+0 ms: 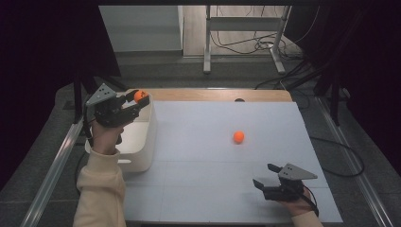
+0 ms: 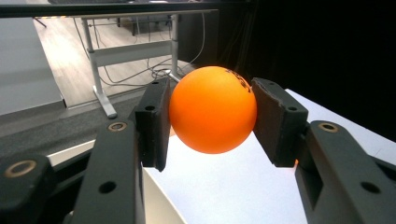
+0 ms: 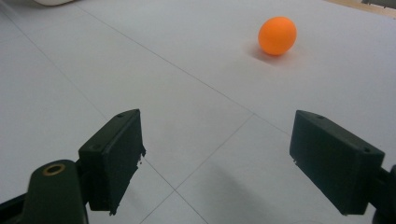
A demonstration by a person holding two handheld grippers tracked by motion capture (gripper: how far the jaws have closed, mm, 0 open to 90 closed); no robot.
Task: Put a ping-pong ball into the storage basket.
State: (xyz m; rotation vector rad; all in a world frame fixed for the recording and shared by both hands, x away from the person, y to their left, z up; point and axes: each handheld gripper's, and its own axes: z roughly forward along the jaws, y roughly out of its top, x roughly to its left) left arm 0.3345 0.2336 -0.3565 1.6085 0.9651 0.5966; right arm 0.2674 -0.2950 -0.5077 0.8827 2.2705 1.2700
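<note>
An orange ball [image 2: 213,109] sits clamped between the pads of the left gripper [image 1: 138,100], held over what looks like the far rim of a white bin [image 1: 142,156]. A second ball [image 1: 239,137] lies on the table [image 1: 213,189], at about eleven o'clock from the right gripper [image 1: 265,176], whose jaws stand wide apart and empty.

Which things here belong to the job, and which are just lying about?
In the job: held orange ball in left gripper; white bin; second orange ball on white table; open right gripper.
Lying about: floor cables; desk frame.
</note>
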